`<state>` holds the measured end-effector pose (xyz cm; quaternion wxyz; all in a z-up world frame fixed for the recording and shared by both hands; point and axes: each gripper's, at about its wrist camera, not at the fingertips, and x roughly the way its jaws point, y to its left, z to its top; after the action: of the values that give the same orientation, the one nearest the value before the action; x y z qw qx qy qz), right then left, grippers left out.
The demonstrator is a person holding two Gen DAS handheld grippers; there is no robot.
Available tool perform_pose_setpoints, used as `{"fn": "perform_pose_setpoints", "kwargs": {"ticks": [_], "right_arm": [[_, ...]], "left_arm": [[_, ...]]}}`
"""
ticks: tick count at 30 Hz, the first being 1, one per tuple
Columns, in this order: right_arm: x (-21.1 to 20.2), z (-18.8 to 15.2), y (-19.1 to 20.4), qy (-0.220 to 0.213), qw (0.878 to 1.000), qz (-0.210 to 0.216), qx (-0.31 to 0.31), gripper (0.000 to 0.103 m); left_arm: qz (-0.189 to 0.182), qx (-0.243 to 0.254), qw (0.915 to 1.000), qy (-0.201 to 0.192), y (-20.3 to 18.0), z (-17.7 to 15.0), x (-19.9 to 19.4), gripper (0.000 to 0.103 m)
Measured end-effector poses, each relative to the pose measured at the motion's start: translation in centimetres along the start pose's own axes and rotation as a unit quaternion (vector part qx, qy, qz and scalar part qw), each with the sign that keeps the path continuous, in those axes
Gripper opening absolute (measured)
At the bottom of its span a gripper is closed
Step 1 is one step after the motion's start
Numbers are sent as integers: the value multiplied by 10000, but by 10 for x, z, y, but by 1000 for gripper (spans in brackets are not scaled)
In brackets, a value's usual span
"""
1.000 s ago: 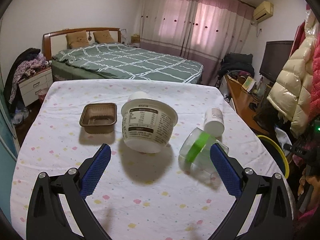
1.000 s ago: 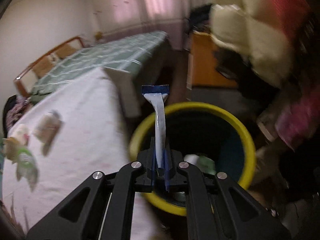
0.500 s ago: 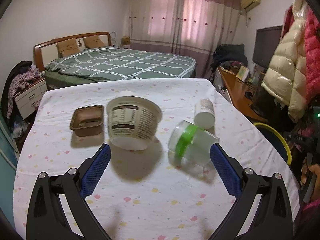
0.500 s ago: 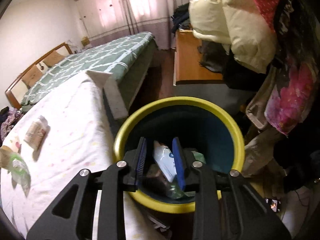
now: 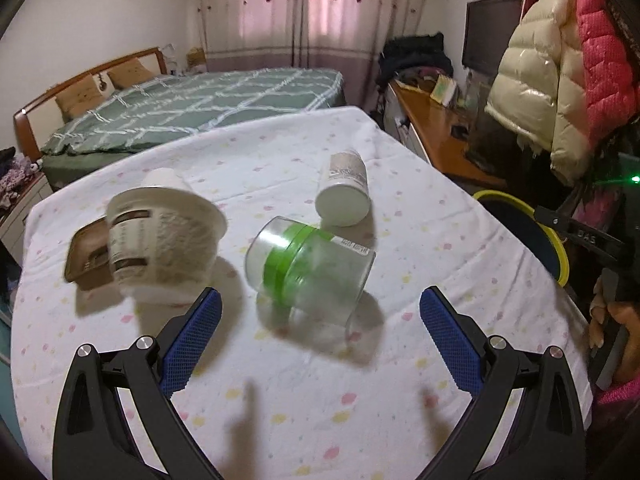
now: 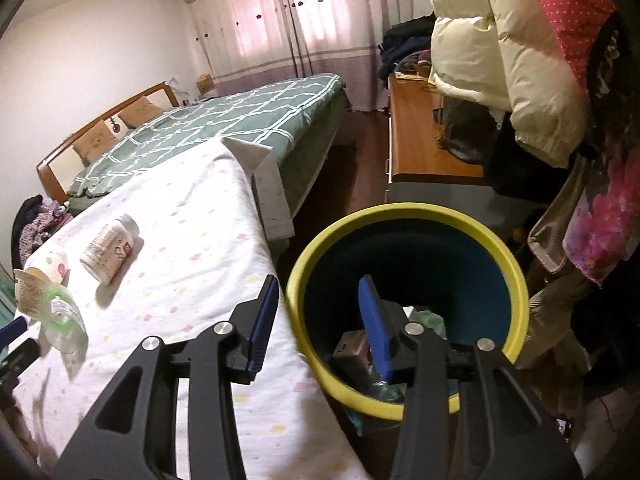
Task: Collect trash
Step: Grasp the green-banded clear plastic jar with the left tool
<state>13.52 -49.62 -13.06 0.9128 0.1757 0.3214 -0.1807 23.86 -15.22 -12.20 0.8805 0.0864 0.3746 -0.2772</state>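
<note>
On the dotted white tablecloth (image 5: 304, 392) lie a clear jar with a green band (image 5: 308, 268), a white bottle on its side (image 5: 346, 192), a large white paper bowl (image 5: 164, 240) and a brown plastic tray (image 5: 86, 258). My left gripper (image 5: 316, 332) is open and empty, just short of the jar. My right gripper (image 6: 316, 332) is open and empty over the near rim of the yellow-rimmed blue bin (image 6: 408, 304), which holds wrappers. The bottle (image 6: 108, 248) and jar (image 6: 62, 320) also show in the right wrist view.
The bin (image 5: 524, 232) stands on the floor off the table's right edge. A small white cup (image 5: 164, 178) sits behind the bowl. A green bed (image 5: 192, 112), a wooden desk (image 6: 424, 136) and hanging jackets (image 6: 500, 40) surround the table.
My right gripper opened over the bin and the white-and-blue wrapper it held dropped in. My left gripper moved forward and right, closer to the green-banded jar.
</note>
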Motion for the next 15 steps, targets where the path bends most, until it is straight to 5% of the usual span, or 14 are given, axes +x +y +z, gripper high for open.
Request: {"fn": "perform_pose_setpoints", "kwargs": {"ticks": [15], "right_arm": [[0, 0, -12, -3, 9988, 417, 275, 41]], "left_arm": [[196, 362, 9989, 203, -6, 29, 45, 98]]}}
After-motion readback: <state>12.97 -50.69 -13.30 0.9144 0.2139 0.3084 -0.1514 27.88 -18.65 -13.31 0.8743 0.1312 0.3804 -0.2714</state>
